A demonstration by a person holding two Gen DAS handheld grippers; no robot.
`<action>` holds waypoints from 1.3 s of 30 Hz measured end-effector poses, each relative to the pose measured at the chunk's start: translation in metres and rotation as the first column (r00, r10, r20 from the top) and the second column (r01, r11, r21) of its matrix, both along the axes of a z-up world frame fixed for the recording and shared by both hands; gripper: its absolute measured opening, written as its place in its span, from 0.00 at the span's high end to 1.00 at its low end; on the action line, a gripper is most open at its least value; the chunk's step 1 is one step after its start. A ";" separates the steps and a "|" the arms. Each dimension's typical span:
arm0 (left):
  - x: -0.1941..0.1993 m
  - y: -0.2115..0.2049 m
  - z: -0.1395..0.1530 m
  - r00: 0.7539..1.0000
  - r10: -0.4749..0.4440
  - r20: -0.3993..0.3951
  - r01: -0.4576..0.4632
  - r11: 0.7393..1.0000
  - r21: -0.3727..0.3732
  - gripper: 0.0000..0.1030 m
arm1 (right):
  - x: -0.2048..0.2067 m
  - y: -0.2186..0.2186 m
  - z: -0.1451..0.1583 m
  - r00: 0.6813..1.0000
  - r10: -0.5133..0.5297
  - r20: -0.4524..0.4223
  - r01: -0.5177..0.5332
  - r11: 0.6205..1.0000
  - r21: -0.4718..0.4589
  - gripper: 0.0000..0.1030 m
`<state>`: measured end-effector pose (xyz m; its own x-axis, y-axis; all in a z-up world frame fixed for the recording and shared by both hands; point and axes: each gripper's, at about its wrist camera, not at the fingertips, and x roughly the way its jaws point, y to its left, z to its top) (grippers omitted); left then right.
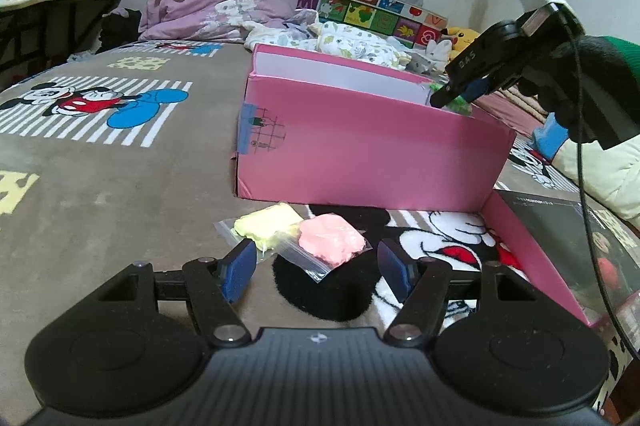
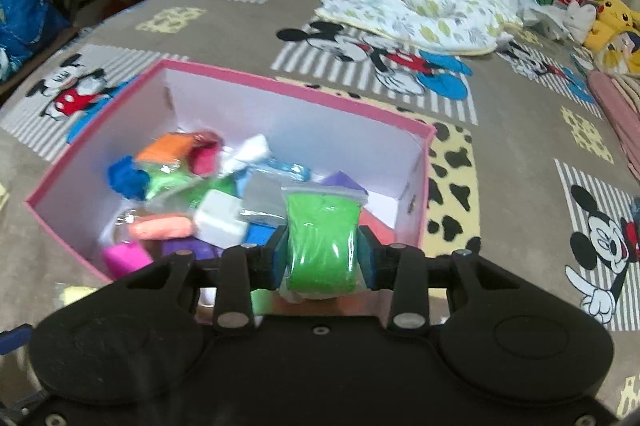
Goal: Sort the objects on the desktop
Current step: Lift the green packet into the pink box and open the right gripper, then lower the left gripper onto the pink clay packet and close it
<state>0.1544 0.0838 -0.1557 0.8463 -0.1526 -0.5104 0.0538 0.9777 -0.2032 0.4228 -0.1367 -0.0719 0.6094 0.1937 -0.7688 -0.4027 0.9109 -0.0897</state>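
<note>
A pink box (image 1: 360,150) stands on the Mickey Mouse blanket. In the right wrist view the box (image 2: 296,94) holds several bagged clay pieces in many colours. My right gripper (image 2: 322,258) is shut on a green clay bag (image 2: 322,238) and holds it over the box's near right side; it also shows in the left wrist view (image 1: 444,98) above the box rim. My left gripper (image 1: 316,266) is open just above the blanket, with a pink clay bag (image 1: 330,240) between its fingertips and a yellow clay bag (image 1: 266,226) beside the left finger.
The pink box lid (image 1: 532,254) lies at the right with a dark booklet (image 1: 568,230) in it. A purple quilt (image 1: 224,2), a leaf-print cloth (image 2: 416,2) and Pikachu plush toys (image 2: 612,22) lie at the back of the bed. A desk (image 1: 60,2) stands at far left.
</note>
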 end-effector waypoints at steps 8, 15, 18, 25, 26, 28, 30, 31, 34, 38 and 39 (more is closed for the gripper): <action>0.002 0.001 -0.003 1.000 -0.005 0.006 0.005 1.000 -0.008 0.36 | 0.012 0.004 -0.020 0.998 -0.003 -0.056 -0.001 0.998 -0.063 0.65; 0.004 0.003 -0.004 1.000 0.000 0.005 0.000 1.000 -0.011 0.36 | 0.014 0.010 -0.028 0.998 0.007 -0.063 -0.014 0.995 -0.102 0.65; 0.004 0.003 -0.004 1.000 -0.002 0.007 0.002 1.000 -0.011 0.36 | 0.015 0.013 -0.030 0.998 0.009 -0.058 -0.016 0.993 -0.116 0.65; 0.003 0.002 -0.004 1.000 -0.003 0.009 0.003 1.000 -0.010 0.36 | 0.010 0.017 -0.031 0.999 0.012 -0.042 -0.018 0.990 -0.140 0.47; 0.003 0.003 -0.004 1.000 -0.002 0.009 0.002 1.000 -0.011 0.36 | 0.009 0.017 -0.030 0.999 0.012 -0.037 -0.017 0.990 -0.139 0.46; 0.004 0.003 -0.005 1.000 -0.001 0.009 0.001 1.000 -0.011 0.36 | 0.007 0.015 -0.026 1.000 0.005 -0.023 -0.008 0.992 -0.126 0.42; 0.004 0.002 -0.005 1.000 -0.003 0.010 0.003 1.000 -0.011 0.36 | 0.004 0.012 -0.021 1.000 0.000 -0.005 -0.001 0.994 -0.108 0.40; 0.004 0.002 -0.005 1.000 -0.004 0.010 0.004 1.000 -0.010 0.36 | 0.001 0.010 -0.018 1.000 -0.002 0.010 0.003 0.995 -0.099 0.40; 0.004 0.000 -0.006 1.000 -0.007 0.008 0.008 1.000 -0.005 0.36 | -0.006 0.004 -0.009 0.998 -0.010 0.058 0.013 0.998 -0.066 0.37; 0.005 -0.005 -0.007 1.000 -0.017 0.008 0.017 1.000 0.014 0.36 | -0.017 -0.004 0.004 0.994 -0.027 0.107 0.028 1.000 -0.008 0.35; 0.005 -0.006 -0.008 1.000 -0.019 0.008 0.019 1.000 0.018 0.36 | -0.020 -0.006 0.006 0.993 -0.031 0.111 0.030 1.000 0.008 0.35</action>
<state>0.1593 0.0778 -0.1634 0.8476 -0.1599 -0.5059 0.0744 0.9799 -0.1851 0.4032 -0.1430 -0.0654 0.6968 0.1782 -0.6948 -0.3626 0.9233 -0.1269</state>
